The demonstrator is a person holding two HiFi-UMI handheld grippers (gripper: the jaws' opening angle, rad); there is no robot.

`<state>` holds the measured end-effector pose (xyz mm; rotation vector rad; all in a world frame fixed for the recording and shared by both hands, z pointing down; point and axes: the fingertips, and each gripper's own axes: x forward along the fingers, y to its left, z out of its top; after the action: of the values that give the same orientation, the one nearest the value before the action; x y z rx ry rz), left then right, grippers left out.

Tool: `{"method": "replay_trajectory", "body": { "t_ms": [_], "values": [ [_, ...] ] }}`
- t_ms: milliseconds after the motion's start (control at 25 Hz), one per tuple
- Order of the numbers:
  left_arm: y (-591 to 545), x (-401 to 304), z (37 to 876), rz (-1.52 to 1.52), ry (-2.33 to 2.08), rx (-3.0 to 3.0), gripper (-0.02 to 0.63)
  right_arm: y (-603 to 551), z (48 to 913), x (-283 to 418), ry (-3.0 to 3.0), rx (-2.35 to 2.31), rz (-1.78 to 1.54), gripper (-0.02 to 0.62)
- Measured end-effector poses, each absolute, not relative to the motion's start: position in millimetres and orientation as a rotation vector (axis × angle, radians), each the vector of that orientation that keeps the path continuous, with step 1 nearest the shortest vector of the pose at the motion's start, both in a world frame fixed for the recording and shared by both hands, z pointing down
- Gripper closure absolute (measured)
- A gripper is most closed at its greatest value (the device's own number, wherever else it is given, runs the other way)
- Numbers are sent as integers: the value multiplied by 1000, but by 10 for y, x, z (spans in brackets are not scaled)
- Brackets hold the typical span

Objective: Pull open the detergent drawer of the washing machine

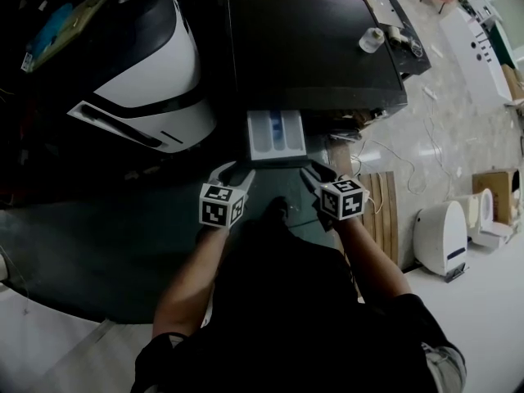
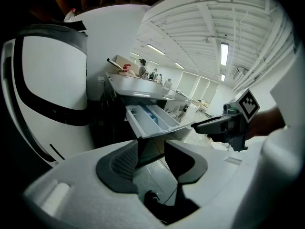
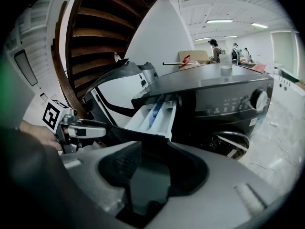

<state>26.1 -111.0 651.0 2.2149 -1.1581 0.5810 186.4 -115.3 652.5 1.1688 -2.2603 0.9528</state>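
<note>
The dark washing machine [image 1: 311, 47] stands ahead of me. Its white detergent drawer [image 1: 276, 133] is pulled out from the front, showing a blue compartment inside. My left gripper [image 1: 236, 172] hovers just below the drawer's left front corner, jaws open and empty. My right gripper [image 1: 315, 173] hangs below the drawer's right front corner, also open and empty. In the left gripper view the drawer [image 2: 152, 120] juts out above my open jaws [image 2: 151, 151], not touching them. In the right gripper view the drawer [image 3: 152, 116] sits above my open jaws [image 3: 152, 168], and the left gripper [image 3: 95, 128] shows at the left.
A large white and black rounded machine [image 1: 139, 64] stands close on the left. A clear cup [image 1: 372, 39] sits on the washer's top. A slatted wooden board [image 1: 385, 211], a white appliance [image 1: 442, 236], a cardboard box [image 1: 495, 182] and loose cables lie on the floor to the right.
</note>
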Motion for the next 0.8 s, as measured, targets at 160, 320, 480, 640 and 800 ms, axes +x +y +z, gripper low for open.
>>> {"method": "replay_trajectory", "body": {
  "t_ms": [160,320,480,640,800],
  "values": [
    [-1074,260,6501,585,-1146,2213,440,-1114,6518,1862,-2253,1174,957,440],
    [-1059,273,6489,579,-1152,2208,436,-1107,6509,1867,-2261,1170,954,440],
    [-1061,288,6484,571,-1163,2206,430,-1108,6504,1871,-2270,1175,956,440],
    [-1065,281,6504,569,-1169,2200,430,-1109,6518,1874,-2278,1171,965,440],
    [-1110,199,6478,487,-1151,2139,431,-1104,6501,1861,-2289,1145,1047,440]
  ]
}}
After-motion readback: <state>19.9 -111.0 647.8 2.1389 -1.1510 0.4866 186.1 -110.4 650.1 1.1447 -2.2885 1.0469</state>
